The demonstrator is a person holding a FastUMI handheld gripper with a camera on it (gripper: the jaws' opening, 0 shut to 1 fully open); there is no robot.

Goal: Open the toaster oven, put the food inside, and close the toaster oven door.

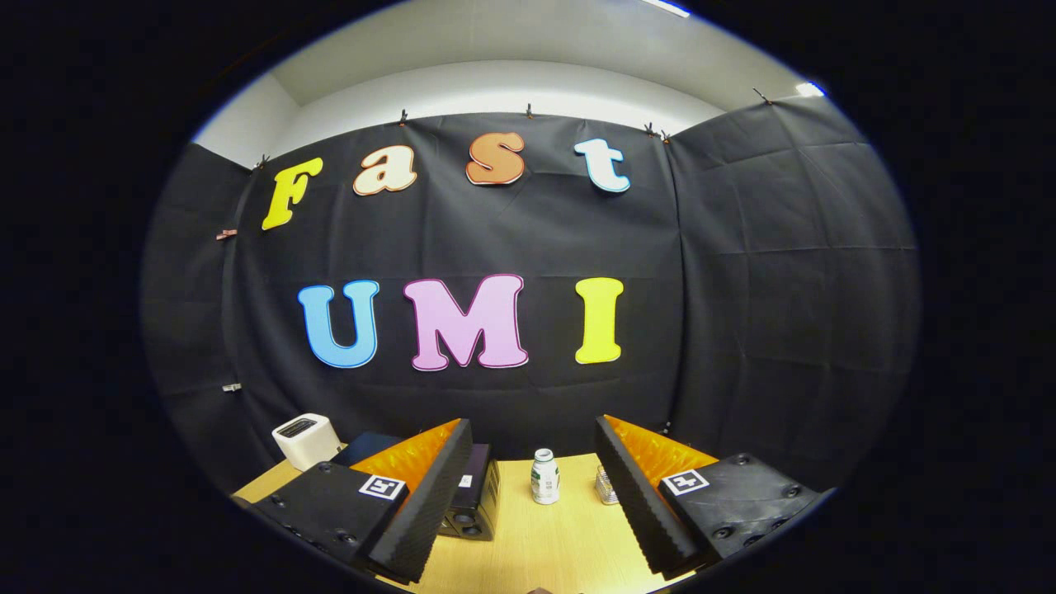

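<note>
My gripper [532,495] is held high above a light wooden table [544,544], its two fingers spread wide apart with nothing between them. A dark toaster oven [474,495] stands on the table just behind the left finger, which hides most of it; its side with round knobs faces the gap. I cannot tell whether its door is open or shut. No food item can be made out.
A small white bottle [544,477] with a green label stands upright beyond the fingers, in the gap. A small clear ridged container [605,485] peeks out beside the right finger. A white slot toaster [305,440] sits at the back left by the cloth wall.
</note>
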